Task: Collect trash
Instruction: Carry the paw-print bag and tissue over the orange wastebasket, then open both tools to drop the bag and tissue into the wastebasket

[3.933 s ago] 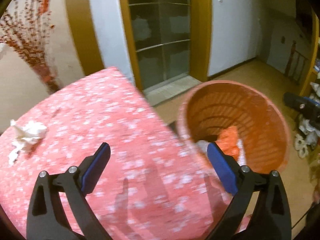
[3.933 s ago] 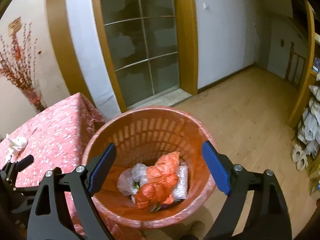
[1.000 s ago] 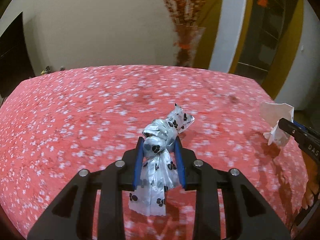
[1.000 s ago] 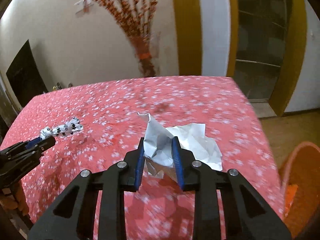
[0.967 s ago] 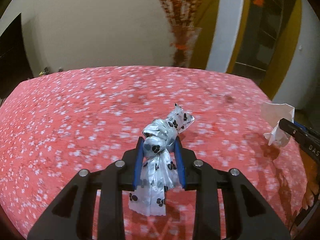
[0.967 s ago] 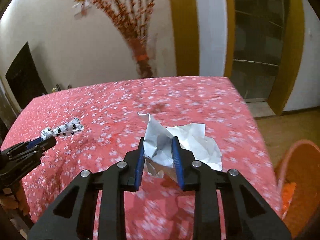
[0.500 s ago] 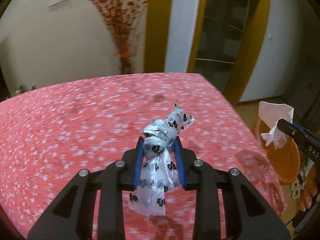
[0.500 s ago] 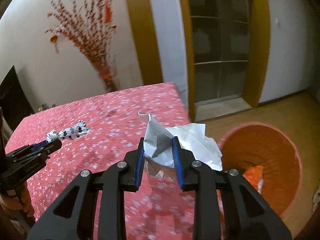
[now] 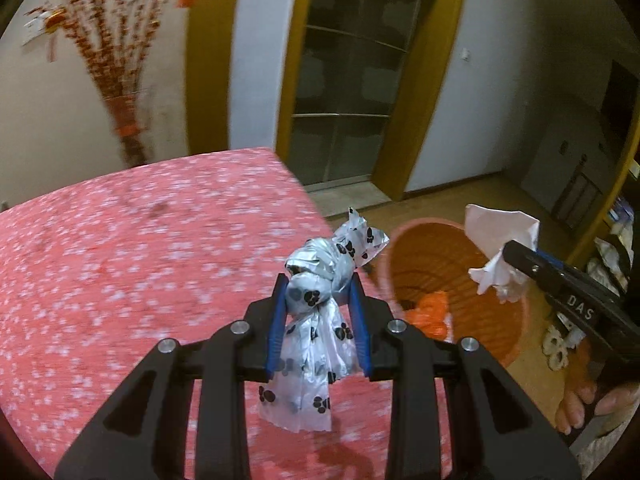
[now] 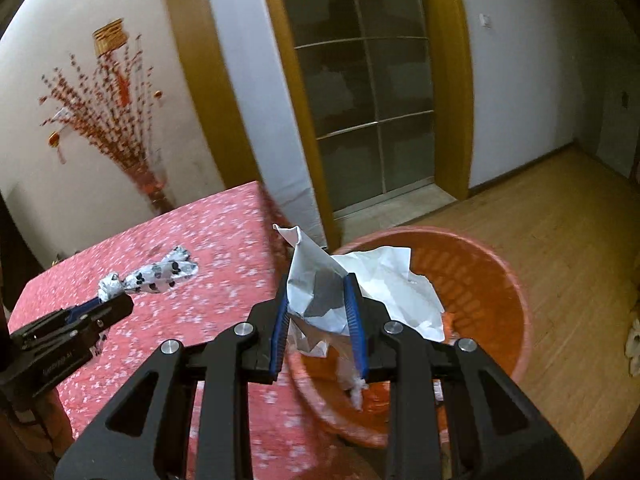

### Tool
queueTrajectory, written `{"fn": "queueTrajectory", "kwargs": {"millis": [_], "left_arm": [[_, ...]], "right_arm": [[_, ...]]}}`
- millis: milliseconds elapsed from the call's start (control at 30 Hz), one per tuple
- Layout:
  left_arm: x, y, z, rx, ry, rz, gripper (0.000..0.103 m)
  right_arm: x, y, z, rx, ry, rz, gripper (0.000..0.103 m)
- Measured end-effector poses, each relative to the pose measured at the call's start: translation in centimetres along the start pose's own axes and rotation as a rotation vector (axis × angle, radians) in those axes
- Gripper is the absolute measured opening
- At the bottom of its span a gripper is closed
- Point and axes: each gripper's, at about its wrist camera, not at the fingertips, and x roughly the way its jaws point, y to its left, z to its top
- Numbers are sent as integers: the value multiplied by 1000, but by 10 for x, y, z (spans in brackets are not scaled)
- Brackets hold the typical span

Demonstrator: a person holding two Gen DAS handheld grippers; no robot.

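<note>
My left gripper point(image 9: 318, 292) is shut on a knotted silver plastic bag with black paw prints point(image 9: 320, 304), held above the right edge of the red flowered tablecloth point(image 9: 132, 264). My right gripper point(image 10: 318, 300) is shut on a crumpled white paper point(image 10: 384, 280), which hangs over the rim of the orange trash basket point(image 10: 516, 292). The left wrist view shows that basket point(image 9: 516, 320) on the floor right of the table, with orange trash inside and the paper point(image 9: 500, 240) in the right gripper point(image 9: 516, 254) over it. The right wrist view shows the paw-print bag point(image 10: 152, 272) at the left gripper point(image 10: 116, 304).
A vase of red-berried branches point(image 9: 124, 120) stands behind the table by the wall. Glass sliding doors in a yellow-brown frame point(image 10: 368, 92) lie beyond the basket. Wooden floor point(image 10: 560, 220) spreads to the right; slippers point(image 9: 556, 350) and shelves sit at the far right.
Both grippers have swung right from over the table toward the basket, each keeping its grip. The basket has come into both views and the paper now hangs over its rim.
</note>
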Motion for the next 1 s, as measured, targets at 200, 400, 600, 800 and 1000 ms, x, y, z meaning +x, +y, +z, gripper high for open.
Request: {"fn": "queueTrajectory", "kwargs": {"millis": [200, 400, 600, 800, 1000], "left_arm": [[21, -40, 1, 15, 26, -57, 30], [39, -73, -1, 34, 50, -98, 30], [60, -97, -2, 47, 74, -127, 30], [83, -114, -6, 52, 106, -132, 33], [106, -112, -13, 49, 158, -119, 49]], "right_arm": [[-1, -31, -1, 48, -2, -25, 27], [0, -57, 0, 93, -4, -35, 27], [3, -77, 2, 128, -8, -31, 27], [9, -97, 8, 176, -14, -13, 30], [17, -111, 9, 222, -3, 2, 40]]}}
